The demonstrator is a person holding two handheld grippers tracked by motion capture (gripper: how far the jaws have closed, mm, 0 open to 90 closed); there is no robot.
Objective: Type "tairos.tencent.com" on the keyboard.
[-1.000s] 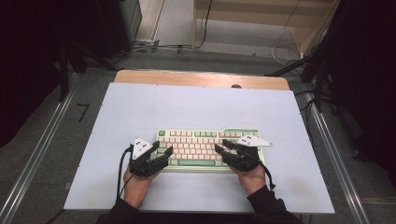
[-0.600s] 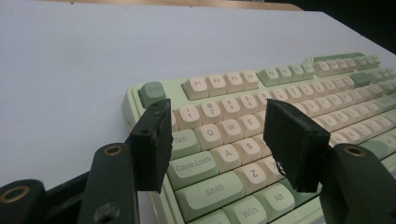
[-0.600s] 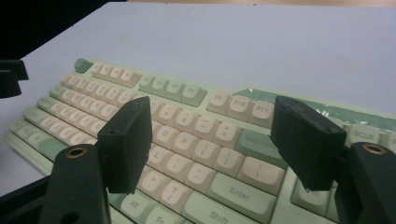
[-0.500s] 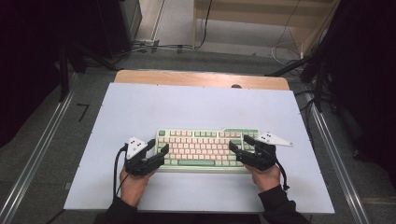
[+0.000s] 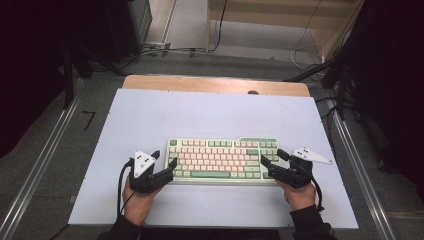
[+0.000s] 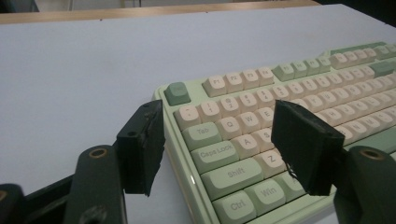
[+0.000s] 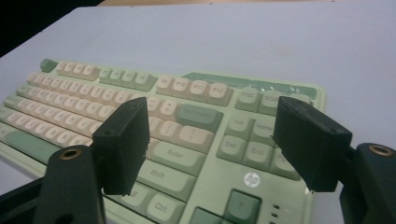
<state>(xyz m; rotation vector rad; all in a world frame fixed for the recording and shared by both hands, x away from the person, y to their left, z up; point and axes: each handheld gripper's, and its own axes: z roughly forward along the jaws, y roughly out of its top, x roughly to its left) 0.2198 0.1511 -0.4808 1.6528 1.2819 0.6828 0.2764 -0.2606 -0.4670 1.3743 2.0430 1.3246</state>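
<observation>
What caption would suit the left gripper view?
Open left gripper straddling the near-left corner of a green-and-cream keyboard on a pale table.

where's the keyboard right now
In the high view the keyboard lies flat on the near half of the white table, between the left gripper and right gripper.

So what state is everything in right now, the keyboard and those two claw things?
Keyboard: flat on the table, held by neither gripper.
Left gripper: jaws just been opening, now open, straddling the keyboard's left edge without pressing it.
Right gripper: jaws just been opening, now open above the keyboard's right end.
</observation>
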